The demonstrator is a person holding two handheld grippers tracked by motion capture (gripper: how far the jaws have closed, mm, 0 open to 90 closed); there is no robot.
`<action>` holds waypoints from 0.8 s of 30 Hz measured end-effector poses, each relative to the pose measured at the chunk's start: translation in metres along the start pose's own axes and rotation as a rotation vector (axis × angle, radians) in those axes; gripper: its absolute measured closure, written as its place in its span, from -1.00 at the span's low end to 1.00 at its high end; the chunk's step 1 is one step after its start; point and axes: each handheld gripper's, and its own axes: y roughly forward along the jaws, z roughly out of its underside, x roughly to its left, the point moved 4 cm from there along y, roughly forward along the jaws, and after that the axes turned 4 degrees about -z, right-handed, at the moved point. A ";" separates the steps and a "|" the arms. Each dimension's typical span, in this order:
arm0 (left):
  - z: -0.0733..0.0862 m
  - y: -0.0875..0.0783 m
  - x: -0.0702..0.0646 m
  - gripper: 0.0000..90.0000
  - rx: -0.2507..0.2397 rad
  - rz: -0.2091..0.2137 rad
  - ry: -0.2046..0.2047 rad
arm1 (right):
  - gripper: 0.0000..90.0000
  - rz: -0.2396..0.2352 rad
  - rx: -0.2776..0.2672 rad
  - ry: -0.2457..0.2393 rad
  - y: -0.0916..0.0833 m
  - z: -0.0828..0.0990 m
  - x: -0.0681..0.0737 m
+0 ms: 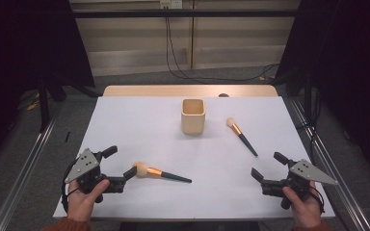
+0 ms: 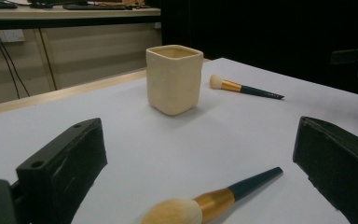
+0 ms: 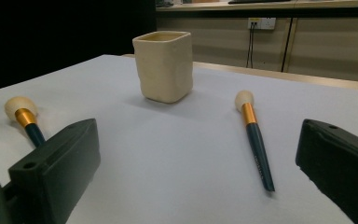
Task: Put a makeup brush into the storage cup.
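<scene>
We see the left gripper (image 1: pixel 120 162) spread wide, its jaws either side of the large brush (image 1: pixel 161 173) lying flat on the table (image 1: pixel 135 120). The right gripper (image 1: pixel 265 166) is likewise released, empty, near the small brush (image 1: pixel 241 135); the cup (image 1: pixel 193 116) stands upright farther back.

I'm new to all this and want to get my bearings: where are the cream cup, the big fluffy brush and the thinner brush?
Cream square ceramic cup (image 1: pixel 193 117): high view, front wall.
Large fluffy gold-banded brush (image 1: pixel 154 172): high view, gold band.
Thin dark-handled brush (image 1: pixel 244 138): high view, handle.
</scene>
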 end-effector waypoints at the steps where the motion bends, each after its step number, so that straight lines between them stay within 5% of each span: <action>1: -0.002 0.002 0.002 -0.95 -0.003 0.002 0.000 | -1.00 0.001 0.000 0.000 0.000 0.000 0.000; 24: -0.021 0.037 0.009 -0.94 0.008 0.059 0.027 | -1.00 -0.001 0.003 0.008 0.001 0.001 -0.001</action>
